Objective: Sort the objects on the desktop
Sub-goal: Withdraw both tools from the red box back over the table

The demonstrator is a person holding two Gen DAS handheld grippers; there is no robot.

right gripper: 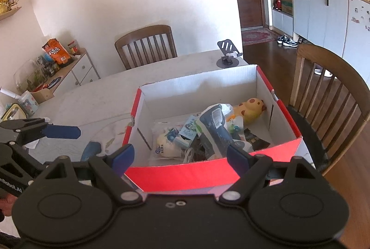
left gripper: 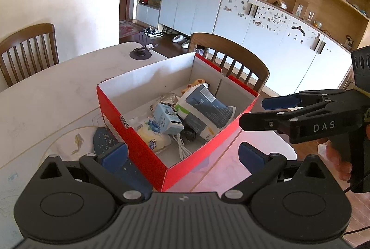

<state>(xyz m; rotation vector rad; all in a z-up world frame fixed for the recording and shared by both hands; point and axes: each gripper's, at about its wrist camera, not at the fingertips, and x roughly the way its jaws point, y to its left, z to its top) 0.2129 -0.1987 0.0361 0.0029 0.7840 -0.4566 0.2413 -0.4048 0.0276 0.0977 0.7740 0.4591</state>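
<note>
The box, red outside and white inside, sits open on the desk, and I see it from both wrists, with its near corner between my left hand-held gripper's fingers in the left view. Inside it lie a blue-and-white pack, a small light-blue carton, a yellowish pouch with a blue print, a white cable, a dark sachet and a yellow spotted toy against the far wall. My left hand-held gripper is spread wide and holds nothing; its blue pads straddle the box corner without touching it, as far as I can tell. My right hand-held gripper is also wide and empty, poised just before the box's near red wall; in the left view it shows from the side, to the right of the box. A dark blue speckled thing lies flat on the desk just left of the box. A black phone stand stands at the desk's far edge, well apart from the box, and wooden chairs sit beyond the desk.
</note>
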